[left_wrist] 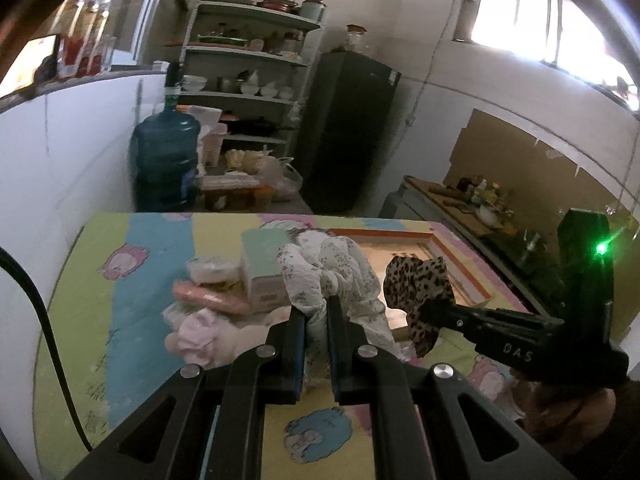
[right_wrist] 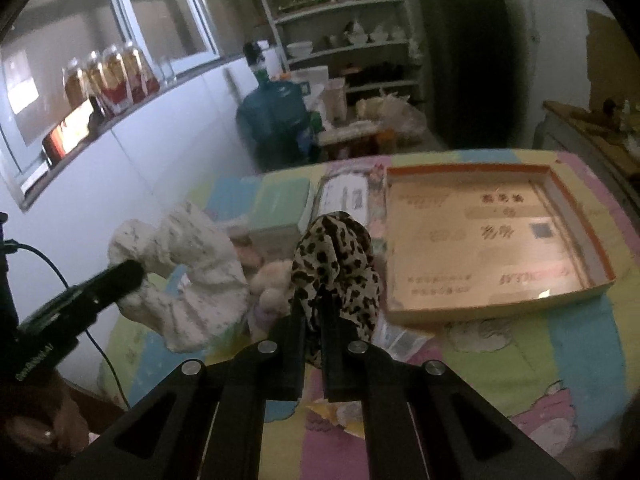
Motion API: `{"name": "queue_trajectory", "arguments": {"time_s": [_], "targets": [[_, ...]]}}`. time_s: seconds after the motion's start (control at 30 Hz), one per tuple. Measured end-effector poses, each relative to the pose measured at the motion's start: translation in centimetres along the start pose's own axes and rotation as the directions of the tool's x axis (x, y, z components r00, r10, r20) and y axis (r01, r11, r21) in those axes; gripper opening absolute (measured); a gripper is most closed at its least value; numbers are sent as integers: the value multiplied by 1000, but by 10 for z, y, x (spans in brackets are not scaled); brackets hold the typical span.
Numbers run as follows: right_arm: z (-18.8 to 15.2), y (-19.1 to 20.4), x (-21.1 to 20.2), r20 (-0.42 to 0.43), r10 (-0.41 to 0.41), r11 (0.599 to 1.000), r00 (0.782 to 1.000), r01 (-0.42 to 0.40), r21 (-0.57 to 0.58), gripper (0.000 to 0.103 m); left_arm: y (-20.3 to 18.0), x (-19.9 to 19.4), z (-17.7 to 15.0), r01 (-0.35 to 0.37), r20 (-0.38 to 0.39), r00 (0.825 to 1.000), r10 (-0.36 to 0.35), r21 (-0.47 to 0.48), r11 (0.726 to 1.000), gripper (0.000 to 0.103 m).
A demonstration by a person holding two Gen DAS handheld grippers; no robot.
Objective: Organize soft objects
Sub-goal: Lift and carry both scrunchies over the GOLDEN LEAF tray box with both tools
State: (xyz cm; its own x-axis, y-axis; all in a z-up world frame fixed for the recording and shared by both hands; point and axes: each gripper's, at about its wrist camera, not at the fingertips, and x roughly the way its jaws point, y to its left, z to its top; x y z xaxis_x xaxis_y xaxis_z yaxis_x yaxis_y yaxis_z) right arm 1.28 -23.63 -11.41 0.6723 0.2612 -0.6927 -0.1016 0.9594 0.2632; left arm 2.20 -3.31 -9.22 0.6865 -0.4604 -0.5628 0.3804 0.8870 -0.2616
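Observation:
My left gripper (left_wrist: 317,312) is shut on a white floral scrunchie (left_wrist: 332,268) and holds it above the table; the scrunchie also shows in the right wrist view (right_wrist: 192,272). My right gripper (right_wrist: 314,308) is shut on a leopard-print scrunchie (right_wrist: 336,256), which also shows in the left wrist view (left_wrist: 420,284). An open shallow cardboard box (right_wrist: 500,300) with an orange rim lies on the table to the right. A pale pink scrunchie (left_wrist: 196,336) and a beige fluffy one (right_wrist: 272,280) lie on the table below the grippers.
The table has a pastel cartoon cloth (left_wrist: 140,292). A mint green box (left_wrist: 260,268), wrapped packets (left_wrist: 212,270) and a pink packet (left_wrist: 208,298) lie by the pile. Behind are a blue water jug (left_wrist: 164,160), shelves (left_wrist: 248,64) and a dark fridge (left_wrist: 348,128).

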Motion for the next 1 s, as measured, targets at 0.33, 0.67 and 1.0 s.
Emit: {"name": "queue_trajectory", "arguments": {"time_s": [0.33,0.67,1.0], "targets": [[25,-40,-29,70,-20,1000,997,18,25,5,-50,28,26,54,23,998,-56,45,997,10],[47,-115,-42,86,-68,996,994,63,60,5,-117,95,47,135,-30,991,-134,65,989,10],[54,-203,-33,43,-109,988,993,103,115,5,-159,178,48,148,-118,983,-142,40,988,10]]}}
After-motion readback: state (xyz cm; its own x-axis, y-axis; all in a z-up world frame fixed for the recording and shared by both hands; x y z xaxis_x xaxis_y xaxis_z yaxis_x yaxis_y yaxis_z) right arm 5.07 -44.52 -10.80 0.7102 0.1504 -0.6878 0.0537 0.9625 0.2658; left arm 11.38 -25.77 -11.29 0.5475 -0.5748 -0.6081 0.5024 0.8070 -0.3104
